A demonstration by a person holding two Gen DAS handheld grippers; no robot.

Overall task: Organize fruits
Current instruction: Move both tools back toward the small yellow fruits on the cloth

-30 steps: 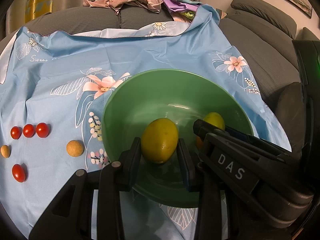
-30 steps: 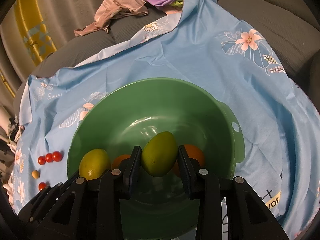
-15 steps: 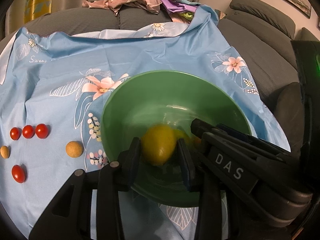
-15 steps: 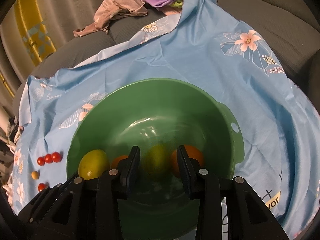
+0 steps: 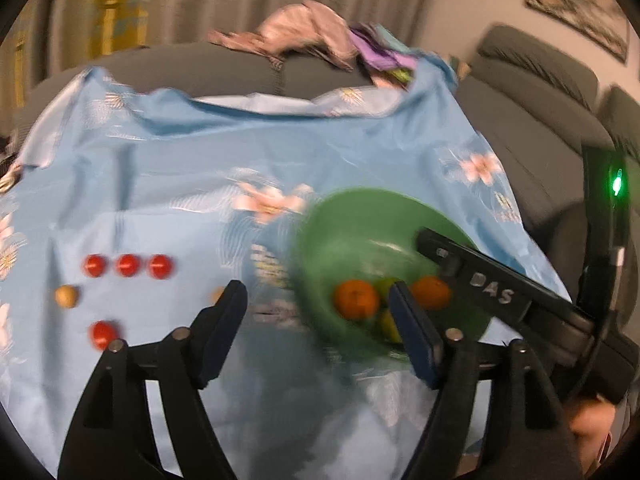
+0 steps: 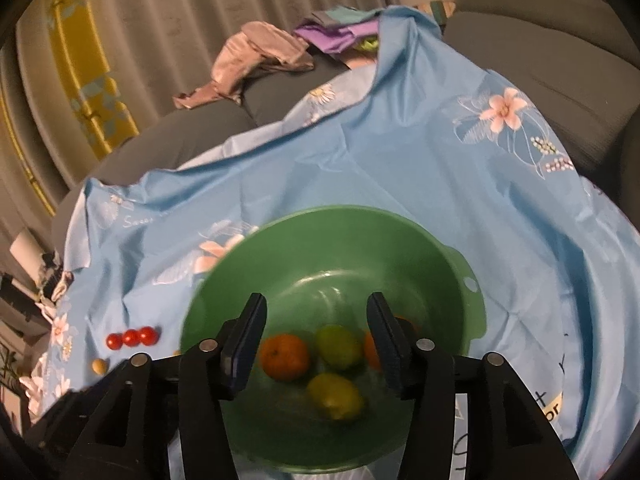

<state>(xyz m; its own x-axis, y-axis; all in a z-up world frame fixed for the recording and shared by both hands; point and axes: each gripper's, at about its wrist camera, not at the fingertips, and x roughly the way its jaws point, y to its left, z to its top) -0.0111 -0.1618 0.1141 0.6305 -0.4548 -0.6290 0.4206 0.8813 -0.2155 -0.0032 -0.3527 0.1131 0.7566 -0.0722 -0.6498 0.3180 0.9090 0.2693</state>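
Observation:
A green bowl (image 6: 332, 236) (image 5: 360, 212) sits on the blue flowered cloth. It holds two oranges (image 6: 285, 356) and two lemons (image 6: 335, 395), one greener (image 6: 339, 345). My right gripper (image 6: 316, 340) is open and empty above the bowl. My left gripper (image 5: 316, 320) is open and empty, over the bowl's left rim and the cloth. Three cherry tomatoes (image 5: 128, 266) lie in a row at left, a fourth (image 5: 103, 334) below them, with small tan fruits (image 5: 65, 296) nearby. The left wrist view is blurred.
The cloth (image 6: 400, 168) covers a grey sofa (image 6: 540, 44). Crumpled clothes (image 6: 256, 60) lie on the sofa back. The right gripper's body (image 5: 500, 296) reaches over the bowl's right side in the left wrist view.
Both grippers have opened and dropped their lemons into the bowl. Both have pulled back and up; the left one has swung to the left.

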